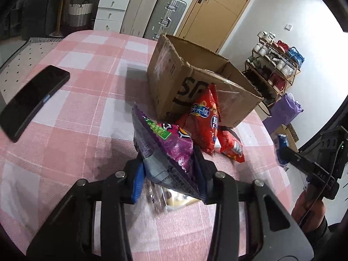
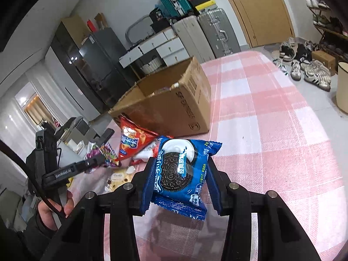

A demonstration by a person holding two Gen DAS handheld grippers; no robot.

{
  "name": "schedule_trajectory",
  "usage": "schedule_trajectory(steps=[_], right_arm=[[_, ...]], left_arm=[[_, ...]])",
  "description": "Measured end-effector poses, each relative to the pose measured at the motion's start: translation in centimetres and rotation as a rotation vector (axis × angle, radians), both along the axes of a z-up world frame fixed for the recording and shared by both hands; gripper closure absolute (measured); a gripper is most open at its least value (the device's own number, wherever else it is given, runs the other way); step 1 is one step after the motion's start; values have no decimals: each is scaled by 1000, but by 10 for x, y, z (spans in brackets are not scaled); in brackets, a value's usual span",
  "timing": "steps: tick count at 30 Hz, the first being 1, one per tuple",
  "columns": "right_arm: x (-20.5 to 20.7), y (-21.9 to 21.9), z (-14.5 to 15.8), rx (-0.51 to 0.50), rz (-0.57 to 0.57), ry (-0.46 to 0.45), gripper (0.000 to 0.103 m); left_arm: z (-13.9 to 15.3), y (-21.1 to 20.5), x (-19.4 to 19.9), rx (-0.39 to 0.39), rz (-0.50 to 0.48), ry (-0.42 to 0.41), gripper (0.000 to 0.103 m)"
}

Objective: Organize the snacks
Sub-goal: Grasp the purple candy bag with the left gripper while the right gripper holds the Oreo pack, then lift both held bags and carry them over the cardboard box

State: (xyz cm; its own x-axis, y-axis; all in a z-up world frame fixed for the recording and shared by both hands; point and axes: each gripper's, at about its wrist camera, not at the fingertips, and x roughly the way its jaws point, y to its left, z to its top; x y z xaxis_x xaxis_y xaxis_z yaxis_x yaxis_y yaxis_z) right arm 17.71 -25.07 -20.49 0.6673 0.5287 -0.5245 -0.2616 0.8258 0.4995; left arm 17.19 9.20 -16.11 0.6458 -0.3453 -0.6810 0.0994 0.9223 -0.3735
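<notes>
Up close in the left wrist view, the left gripper (image 1: pixel 168 169) has its two black fingers pinching a purple snack bag (image 1: pixel 167 150), which stands tilted between the pads with its crimped top edge pointing away toward the far side of the table. Beneath it a clear-wrapped pack with pale, yellowish contents (image 1: pixel 174 199) lies on the pink checked tablecloth (image 1: pixel 87 113). Just beyond the purple bag, a red chip bag (image 1: pixel 203 121) leans against the near wall of an open cardboard box (image 1: pixel 174 80), and a smaller red packet (image 1: pixel 231 146) lies beside it to the right. A black phone (image 1: pixel 30 100) rests well apart on the left of the table. Over in the right wrist view, the right gripper (image 2: pixel 179 174) is clamped on a blue Oreo pack (image 2: pixel 182 171), its fingers pressing both side edges so the pack sits lifted above the cloth, printed face toward the camera. From this side the box lies past the Oreo pack, with the red chip bag at its near corner and the left gripper with its purple bag off to the left, held in a person's hand (image 2: pixel 54 208). Suitcases (image 2: pixel 208 32) and a wooden door (image 2: pixel 261 8) stand behind the table.
</notes>
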Motion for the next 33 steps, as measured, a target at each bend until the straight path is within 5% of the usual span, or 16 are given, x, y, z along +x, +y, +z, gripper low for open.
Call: schedule_trajectory(steps=[18,33], right_arm=[[-37,10,103,1,66,-217,59],[-43,27,189,-4,94,-362,59]], left_arm=[[100,-13,-49,83,32,-176,66],[207,-47,-80,137,-50,-318,66]])
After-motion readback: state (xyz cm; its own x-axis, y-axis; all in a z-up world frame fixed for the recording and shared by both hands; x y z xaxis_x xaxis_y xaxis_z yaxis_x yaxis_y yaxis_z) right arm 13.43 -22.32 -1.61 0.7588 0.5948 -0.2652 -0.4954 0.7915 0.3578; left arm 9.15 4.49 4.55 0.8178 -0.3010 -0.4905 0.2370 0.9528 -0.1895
